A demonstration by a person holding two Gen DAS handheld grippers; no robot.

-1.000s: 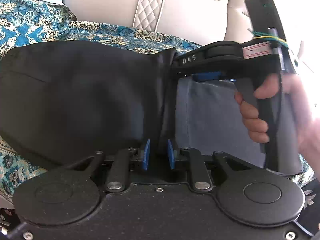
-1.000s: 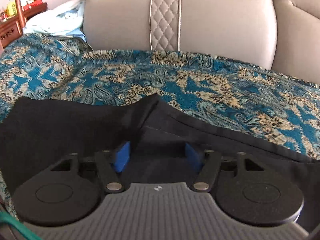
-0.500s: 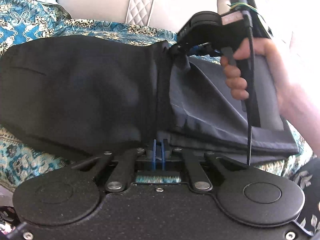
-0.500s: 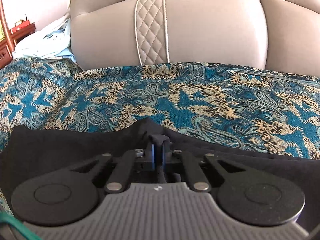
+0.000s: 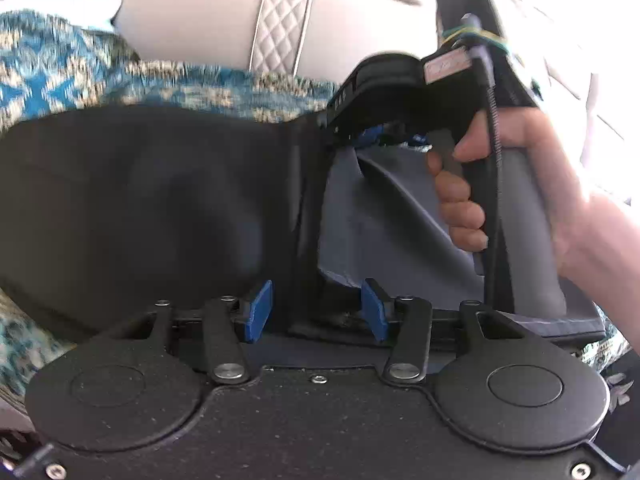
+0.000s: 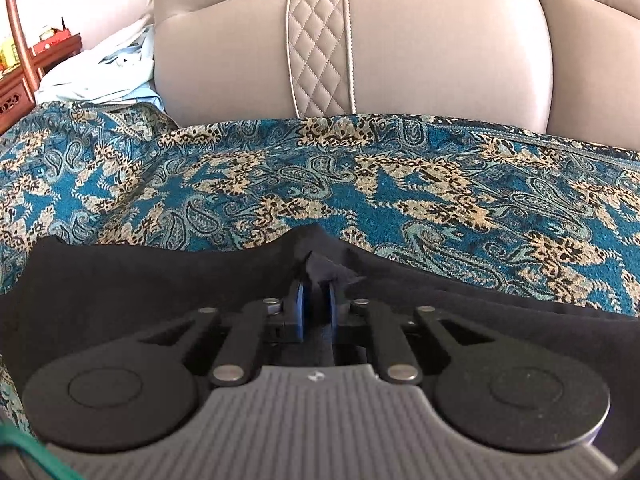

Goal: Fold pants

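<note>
A pinch of dark cloth is clamped between the closed blue pads of the right gripper [image 6: 316, 304], raised slightly off the seat. The left gripper [image 5: 316, 310] is seen with its jaws spread apart, a seam of the garment running between them but not gripped. The pants [image 5: 160, 208] are spread across a sofa seat covered by a blue paisley throw [image 6: 400, 184], the black outer cloth lying to the left and a paler grey inner face turned up to the right. In the left view, the right gripper is shown held in the person's right hand [image 5: 520, 184] at the far edge of the garment.

The step in hand is judged to be a fold taken along the seam. It would be done well if the near edge were also clamped before any lift, the two grips kept level, and the cloth carried over taut so that edges meet without bunching.

No container is seen in either view; only a beige leather backrest [image 6: 400, 48] and pale laundry [image 6: 108, 68] at the far left are shown.
</note>
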